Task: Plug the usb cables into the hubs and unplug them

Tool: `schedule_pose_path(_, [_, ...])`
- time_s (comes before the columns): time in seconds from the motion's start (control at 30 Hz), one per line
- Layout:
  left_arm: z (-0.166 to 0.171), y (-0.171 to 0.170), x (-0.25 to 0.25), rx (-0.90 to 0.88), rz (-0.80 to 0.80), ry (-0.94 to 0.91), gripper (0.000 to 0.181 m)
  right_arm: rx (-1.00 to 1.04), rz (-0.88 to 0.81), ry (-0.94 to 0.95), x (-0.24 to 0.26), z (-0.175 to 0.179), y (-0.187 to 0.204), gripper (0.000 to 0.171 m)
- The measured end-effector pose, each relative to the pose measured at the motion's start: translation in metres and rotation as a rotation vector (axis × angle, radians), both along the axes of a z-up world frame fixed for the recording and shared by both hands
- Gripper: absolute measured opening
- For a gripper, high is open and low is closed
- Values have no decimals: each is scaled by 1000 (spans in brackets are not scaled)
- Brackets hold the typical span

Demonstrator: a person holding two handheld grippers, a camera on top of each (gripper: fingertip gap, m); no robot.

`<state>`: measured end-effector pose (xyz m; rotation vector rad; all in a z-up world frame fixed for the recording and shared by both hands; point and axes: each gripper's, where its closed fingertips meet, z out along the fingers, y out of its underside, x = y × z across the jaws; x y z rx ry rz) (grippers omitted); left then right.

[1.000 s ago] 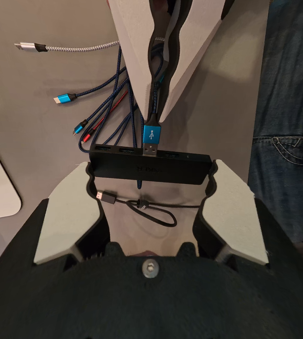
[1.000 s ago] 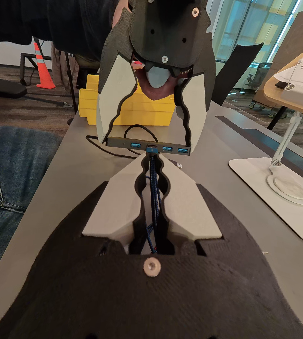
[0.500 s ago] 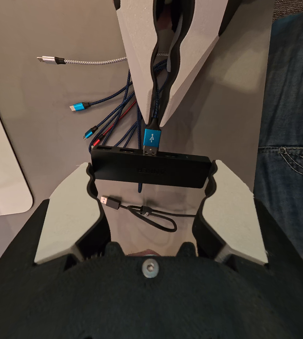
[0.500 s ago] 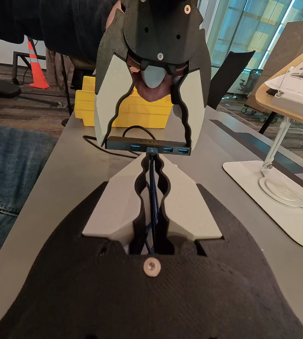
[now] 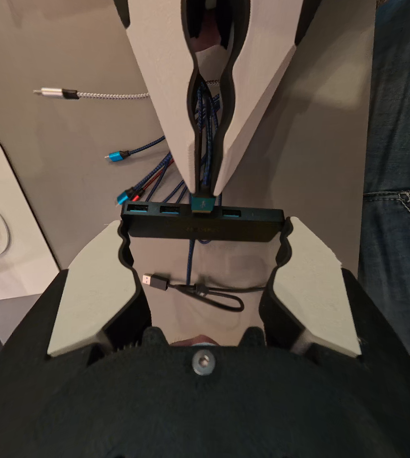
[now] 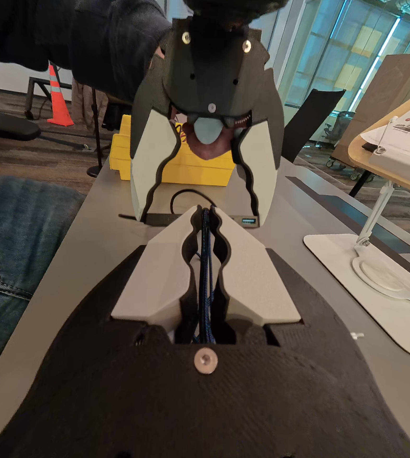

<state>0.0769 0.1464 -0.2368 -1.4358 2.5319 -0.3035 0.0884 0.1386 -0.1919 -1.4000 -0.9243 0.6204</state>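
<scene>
My left gripper (image 5: 202, 223) is shut on the two ends of a black USB hub (image 5: 248, 230) and holds it level above the grey table. My right gripper (image 5: 204, 192) comes in from the top, shut on the blue braided cable (image 5: 207, 158) just behind its blue USB plug (image 5: 202, 204). The plug sits in the hub's third port from the left, with almost no metal showing. In the right wrist view my right gripper (image 6: 206, 208) pinches the cable (image 6: 205, 272) and hides most of the hub (image 6: 247, 220). The left gripper's fingers (image 6: 149, 173) straddle it.
Loose cable ends lie on the table: a silver one (image 5: 55, 93), a blue one (image 5: 116, 156), blue and red ones (image 5: 129, 197). The hub's own black plug (image 5: 155, 282) lies under it. A white stand base (image 6: 372, 285), a yellow bin (image 6: 174, 171) and a person's jeans (image 5: 402, 173) border the table. Only a small space, under 4 cm, lies between the two pairs of fingers.
The right gripper has pushed the blue plug deeper into the hub: its metal shell showed a second ago and is nearly hidden now. The hub's port face has tilted into view.
</scene>
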Motion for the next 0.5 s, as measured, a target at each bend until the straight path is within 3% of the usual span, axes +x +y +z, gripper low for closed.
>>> schedule_pose_path(0.5, [-6,12,1,53,23,21,112,-43,-59,-109,8,-22,6,4])
